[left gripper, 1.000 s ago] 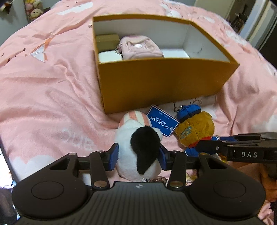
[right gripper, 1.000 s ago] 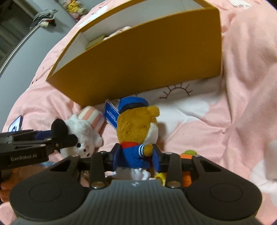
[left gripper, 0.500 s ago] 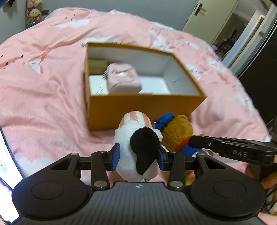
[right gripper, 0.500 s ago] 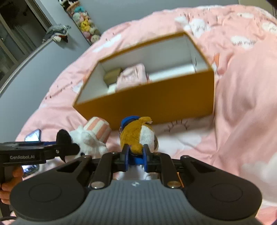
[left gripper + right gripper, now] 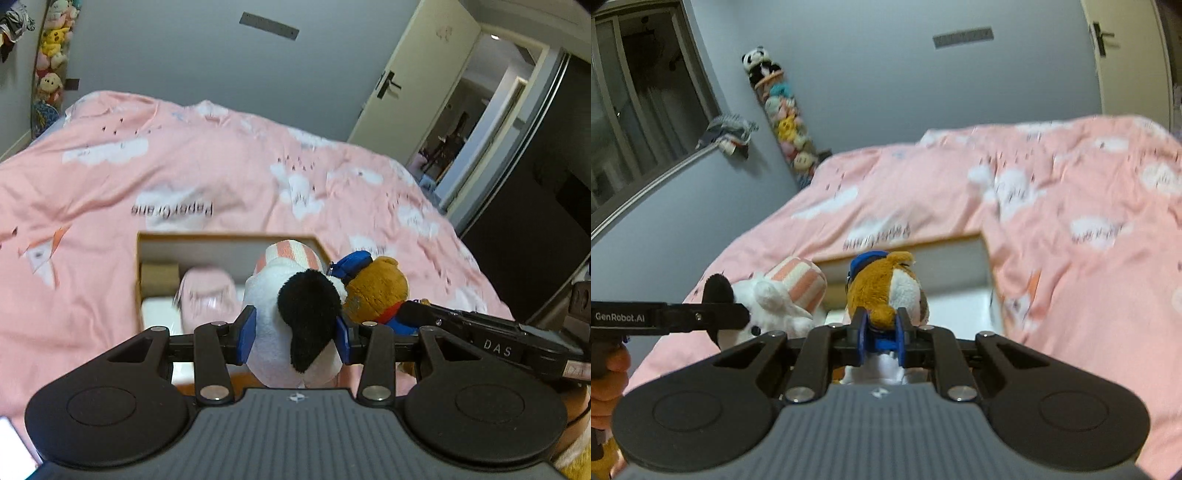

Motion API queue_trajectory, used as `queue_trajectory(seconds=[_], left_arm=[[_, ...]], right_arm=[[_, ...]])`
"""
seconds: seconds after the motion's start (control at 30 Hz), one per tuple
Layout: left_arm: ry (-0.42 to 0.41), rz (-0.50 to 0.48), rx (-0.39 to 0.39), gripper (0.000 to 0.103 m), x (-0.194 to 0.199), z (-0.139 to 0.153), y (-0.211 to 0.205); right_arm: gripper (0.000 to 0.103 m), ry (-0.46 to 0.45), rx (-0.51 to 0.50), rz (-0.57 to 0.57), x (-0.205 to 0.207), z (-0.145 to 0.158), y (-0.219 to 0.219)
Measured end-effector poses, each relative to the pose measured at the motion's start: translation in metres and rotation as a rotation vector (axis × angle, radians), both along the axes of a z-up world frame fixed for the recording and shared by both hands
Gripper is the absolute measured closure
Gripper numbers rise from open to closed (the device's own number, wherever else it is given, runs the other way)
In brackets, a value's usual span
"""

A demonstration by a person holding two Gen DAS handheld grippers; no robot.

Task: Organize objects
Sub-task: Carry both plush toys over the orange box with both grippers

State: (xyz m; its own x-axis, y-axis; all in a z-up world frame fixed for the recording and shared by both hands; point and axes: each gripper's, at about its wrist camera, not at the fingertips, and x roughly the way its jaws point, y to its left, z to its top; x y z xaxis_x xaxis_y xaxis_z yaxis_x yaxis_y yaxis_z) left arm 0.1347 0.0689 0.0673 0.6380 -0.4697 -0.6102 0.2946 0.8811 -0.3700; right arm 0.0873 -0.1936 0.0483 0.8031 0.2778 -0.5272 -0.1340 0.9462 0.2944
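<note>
My left gripper (image 5: 293,334) is shut on a white plush (image 5: 291,314) with a black ear and a pink striped hat, held up over the orange box (image 5: 138,258). My right gripper (image 5: 881,332) is shut on a brown bear plush (image 5: 886,291) with a blue cap, also lifted above the box (image 5: 908,243). The two plushes hang side by side; the bear shows in the left wrist view (image 5: 373,290) and the white plush in the right wrist view (image 5: 775,295). Inside the box lie a pink pouch (image 5: 207,291) and a small brown carton (image 5: 159,277).
The box sits on a bed with a pink cloud-print quilt (image 5: 184,177). A hanging row of plush toys (image 5: 783,118) is on the grey wall. An open door (image 5: 417,88) is at the far right. A phone (image 5: 14,454) lies at the lower left.
Both grippers have lifted their plushes off the quilt and carried them up and forward over the box. The right gripper closed tighter on the bear.
</note>
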Motion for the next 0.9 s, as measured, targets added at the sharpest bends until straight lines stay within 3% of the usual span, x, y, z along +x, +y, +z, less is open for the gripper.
queue_trajectory(seconds=[0.2,0.47,0.9], left_arm=[[0.032,0.046,0.003,0.054,0.057,-0.031,-0.022],[0.149,0.086,-0.008,0.054,0.114,-0.097,-0.042],[0.172,0.136,-0.01,0.054,0.148,-0.14,-0.054]], right_arm=[[0.087,0.046,0.009,-0.053,0.058,-0.01,-0.015],[0.087,0.164,-0.083,-0.073,0.127,-0.059,-0.013],[0.087,0.256,-0.159,-0.058,0.184,-0.108,-0.001]])
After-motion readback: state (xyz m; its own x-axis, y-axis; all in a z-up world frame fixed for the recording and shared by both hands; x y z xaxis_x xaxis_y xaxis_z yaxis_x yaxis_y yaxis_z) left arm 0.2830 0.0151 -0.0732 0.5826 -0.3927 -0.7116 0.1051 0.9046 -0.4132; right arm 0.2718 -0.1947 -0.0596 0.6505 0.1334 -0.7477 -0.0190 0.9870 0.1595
